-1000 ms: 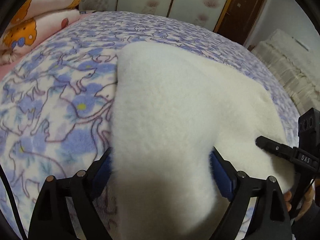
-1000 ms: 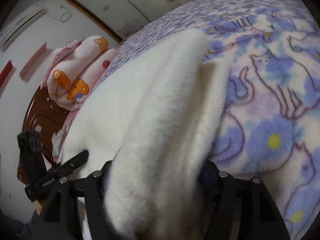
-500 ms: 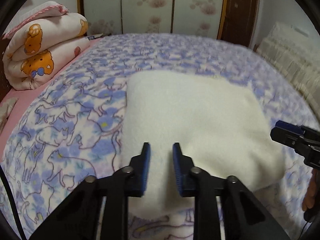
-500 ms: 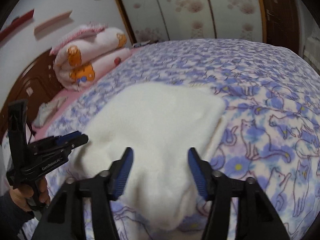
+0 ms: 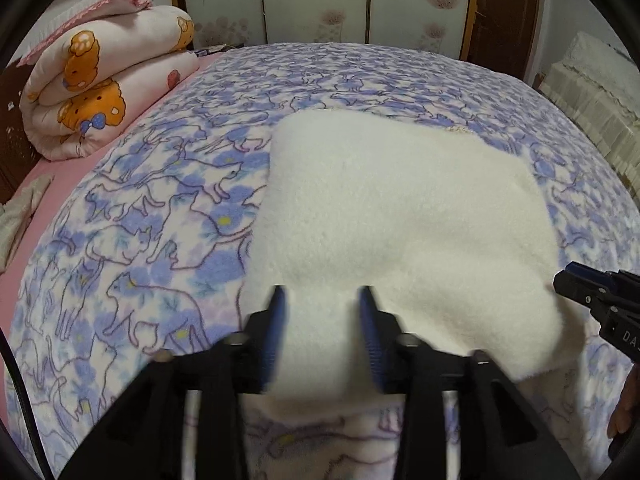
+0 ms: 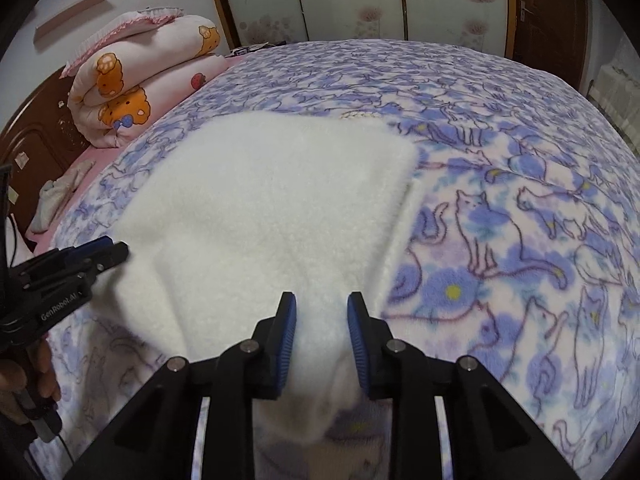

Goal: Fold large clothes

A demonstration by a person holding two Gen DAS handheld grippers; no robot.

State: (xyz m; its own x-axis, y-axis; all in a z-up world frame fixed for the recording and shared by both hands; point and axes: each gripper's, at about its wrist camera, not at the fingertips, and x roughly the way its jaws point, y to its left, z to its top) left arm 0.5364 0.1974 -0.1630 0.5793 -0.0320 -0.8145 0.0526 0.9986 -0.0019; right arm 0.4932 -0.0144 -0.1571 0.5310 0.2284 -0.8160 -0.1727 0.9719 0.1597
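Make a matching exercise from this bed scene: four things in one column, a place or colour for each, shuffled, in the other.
Things:
1. white fleece garment
2. cat-print blanket
3. rolled bear-print quilt
4. wooden door

Descriptions:
A. purple and blue
B. far wall, right of the floral panels
C. lying flat in the middle of the bed
D. at the bed's left edge

Pairs: 1-C, 2-A, 3-D, 4-B

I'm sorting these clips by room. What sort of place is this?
Most likely a home bedroom: a bed under a purple cat-print blanket, a rolled quilt by the wooden headboard, and wardrobe doors behind.
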